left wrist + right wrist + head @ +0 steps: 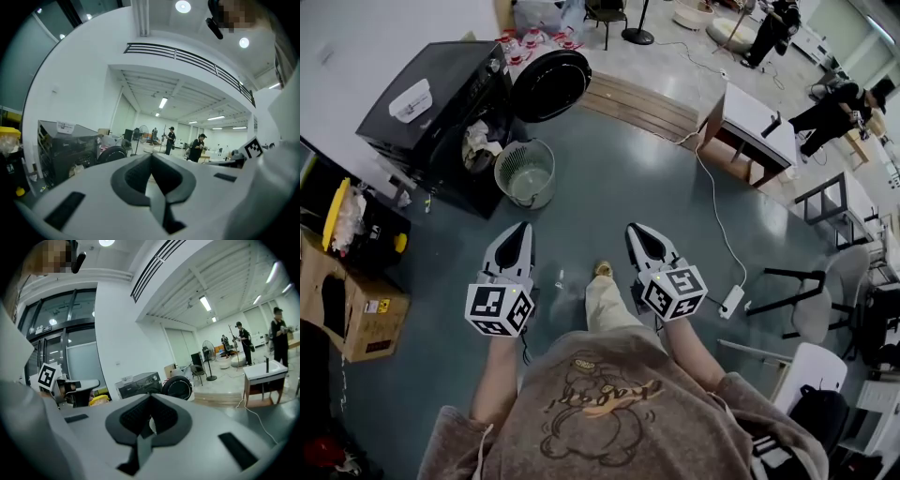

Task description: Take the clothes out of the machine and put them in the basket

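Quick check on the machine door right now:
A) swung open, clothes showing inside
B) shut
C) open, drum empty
A: the round door stands swung open beside the machine, and pale clothes show in its opening.

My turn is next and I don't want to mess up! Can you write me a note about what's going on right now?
Left gripper: shut, empty.
Right gripper: shut, empty. Both are held out in front, short of the machine.
Machine door is open; clothes show in the opening.
Basket stands on the floor beside the machine and looks empty.
Done: door open. Left: move the clothes into the basket.
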A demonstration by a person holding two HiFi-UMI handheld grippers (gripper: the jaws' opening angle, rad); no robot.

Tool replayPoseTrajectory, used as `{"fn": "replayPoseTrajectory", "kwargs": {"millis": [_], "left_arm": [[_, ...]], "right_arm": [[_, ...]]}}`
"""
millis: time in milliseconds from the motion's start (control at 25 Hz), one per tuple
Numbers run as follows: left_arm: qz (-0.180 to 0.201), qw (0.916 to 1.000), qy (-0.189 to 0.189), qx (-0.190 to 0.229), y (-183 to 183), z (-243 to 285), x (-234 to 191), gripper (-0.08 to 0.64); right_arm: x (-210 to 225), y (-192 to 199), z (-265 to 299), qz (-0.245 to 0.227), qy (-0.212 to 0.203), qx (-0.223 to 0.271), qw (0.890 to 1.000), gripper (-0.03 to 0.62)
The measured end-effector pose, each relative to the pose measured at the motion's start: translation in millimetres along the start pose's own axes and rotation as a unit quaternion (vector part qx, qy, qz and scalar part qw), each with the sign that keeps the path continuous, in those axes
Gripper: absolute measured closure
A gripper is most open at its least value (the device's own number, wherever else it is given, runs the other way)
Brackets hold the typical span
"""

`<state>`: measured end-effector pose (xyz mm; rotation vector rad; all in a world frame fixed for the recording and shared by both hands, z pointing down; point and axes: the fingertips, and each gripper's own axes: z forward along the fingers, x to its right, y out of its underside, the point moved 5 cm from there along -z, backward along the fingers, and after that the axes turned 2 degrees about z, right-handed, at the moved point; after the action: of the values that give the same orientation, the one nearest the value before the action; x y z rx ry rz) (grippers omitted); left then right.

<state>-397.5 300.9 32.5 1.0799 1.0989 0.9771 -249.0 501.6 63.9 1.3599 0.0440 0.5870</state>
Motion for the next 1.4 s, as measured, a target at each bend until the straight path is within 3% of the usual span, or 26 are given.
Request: {"fn": "replayPoseTrajectory", "kwargs": {"millis": [360, 720, 1400], "left_arm": [[-0.01, 0.9998, -0.015, -0.005, -29.1, 124.1, -22.7, 0.554], [-0.009, 0.9996, -0.028, 0.004, -45.4, 239.5, -32.4, 0.554], [-0.006, 0.9989, -0.046, 0.003, -50.0, 347.8, -106.1, 0.554]], "right_arm": [[81.1, -61.1, 84.8, 0.001, -0.014, -0.006, 1.0, 0.601], [153.7, -104.7, 161.4, -0.005, -0.055, -0.016, 0.998, 0.6], [200.1, -132.4, 288.3, -0.007, -0.084, -0.027, 0.996, 0.598]]}}
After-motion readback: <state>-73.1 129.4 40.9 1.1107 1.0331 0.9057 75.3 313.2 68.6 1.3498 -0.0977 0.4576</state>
